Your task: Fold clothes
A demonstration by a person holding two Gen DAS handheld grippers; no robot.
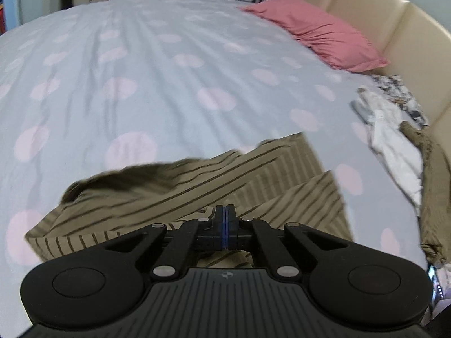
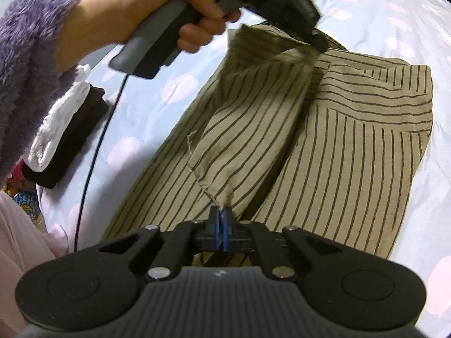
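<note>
A tan garment with dark stripes [image 1: 197, 186] lies partly folded on the bed. In the left wrist view my left gripper [image 1: 225, 211] has its jaws together over the cloth. The right wrist view shows that left gripper [image 2: 320, 43], held by a hand [image 2: 141, 8] in a purple fluffy sleeve [image 2: 25, 42], pinching a raised edge of the striped garment [image 2: 338, 129] at its far end. My right gripper [image 2: 222, 212] is shut on a near corner of the same raised flap, which hangs stretched between the two grippers above the rest of the garment.
The bed has a light blue sheet with pink dots [image 1: 169, 70]. A pink pillow [image 1: 318, 33] and a cream headboard [image 1: 380, 14] lie far right. A loose clothes pile [image 1: 394, 140] is at the right. Folded white and dark clothes [image 2: 64, 129] sit left, beside a cable [image 2: 93, 155].
</note>
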